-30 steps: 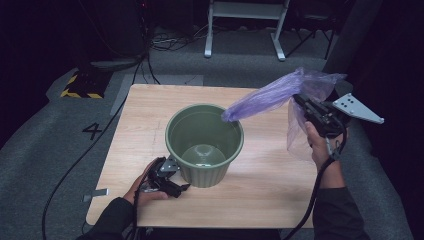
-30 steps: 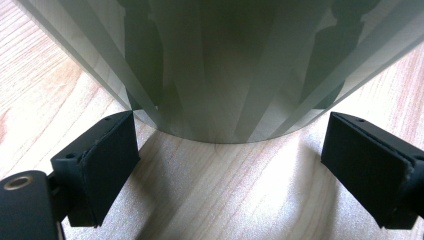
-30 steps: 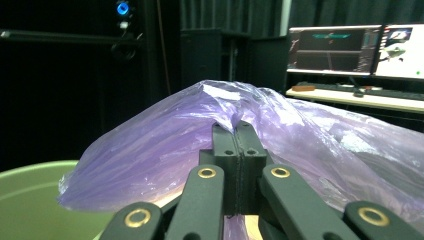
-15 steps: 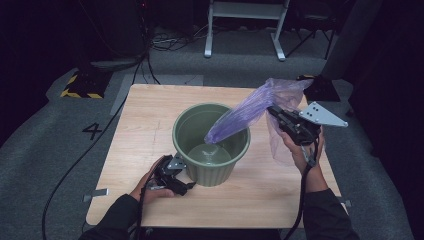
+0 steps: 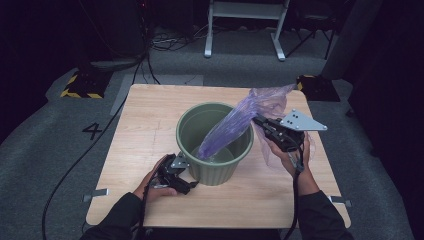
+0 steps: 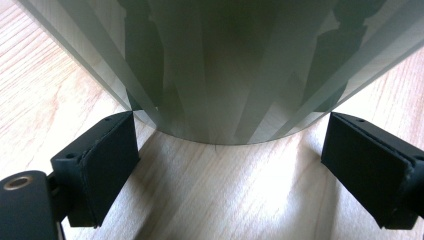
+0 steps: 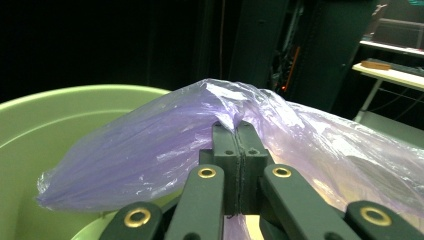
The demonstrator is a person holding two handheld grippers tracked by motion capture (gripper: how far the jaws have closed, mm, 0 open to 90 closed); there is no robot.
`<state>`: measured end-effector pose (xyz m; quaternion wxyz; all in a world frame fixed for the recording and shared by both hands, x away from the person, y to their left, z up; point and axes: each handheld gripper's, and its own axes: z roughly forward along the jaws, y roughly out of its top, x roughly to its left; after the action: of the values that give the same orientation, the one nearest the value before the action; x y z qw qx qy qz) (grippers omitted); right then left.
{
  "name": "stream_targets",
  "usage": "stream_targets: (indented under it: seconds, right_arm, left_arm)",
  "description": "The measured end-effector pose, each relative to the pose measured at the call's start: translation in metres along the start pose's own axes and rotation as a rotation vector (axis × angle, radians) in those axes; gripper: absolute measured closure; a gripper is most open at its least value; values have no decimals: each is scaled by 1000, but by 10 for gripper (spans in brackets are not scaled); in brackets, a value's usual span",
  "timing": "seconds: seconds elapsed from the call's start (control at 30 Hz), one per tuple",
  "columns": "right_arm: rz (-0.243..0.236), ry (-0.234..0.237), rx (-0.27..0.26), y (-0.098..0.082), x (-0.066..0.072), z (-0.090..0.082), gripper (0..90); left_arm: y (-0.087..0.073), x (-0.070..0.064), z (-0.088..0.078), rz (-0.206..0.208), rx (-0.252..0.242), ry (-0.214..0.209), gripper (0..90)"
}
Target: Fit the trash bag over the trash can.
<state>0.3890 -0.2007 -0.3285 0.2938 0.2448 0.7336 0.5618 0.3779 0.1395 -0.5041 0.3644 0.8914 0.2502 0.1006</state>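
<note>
— Sitting on a pale wooden desk (image 5: 150, 125) in a dark room: round olive-green plastic bucket (image 5: 192, 125), thin crinkly purple plastic bag (image 5: 227, 127) drooping over its rim, tail inside.
— Right gripper (image 7: 239, 131), fingers pressed together, pinching the bag's bunched edge. Left gripper (image 6: 227, 160), fingers spread beside the bucket's base, gripping nothing.
— Risking film snagging the rim, bucket tipping unbraced. Cables, white frame lying beyond.

We hold the bag (image 5: 235, 125) in our right gripper (image 5: 261, 121), its end inside the bin (image 5: 192, 132); our left gripper (image 5: 181, 181) rests beside the bin.
</note>
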Motion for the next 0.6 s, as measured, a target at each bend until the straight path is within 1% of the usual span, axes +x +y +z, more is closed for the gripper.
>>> stream_targets:
  seconds: [0.07,0.2,0.33,0.47,0.6]
  right_arm:
    - [-16,17,13,-1,4,3,899]
    - [-29,42,28,-3,8,7,899]
    - [-32,51,44,-6,9,8,896]
    - [-35,61,56,-9,9,9,890]
    - [-42,74,74,-11,11,10,853]
  left_arm:
    - [2,0,2,7,1,-1,77]
    - [8,1,7,12,3,-9,75]
    - [13,1,13,13,2,-10,72]
    - [15,1,14,12,2,-13,72]
    - [14,1,14,12,1,-12,77]
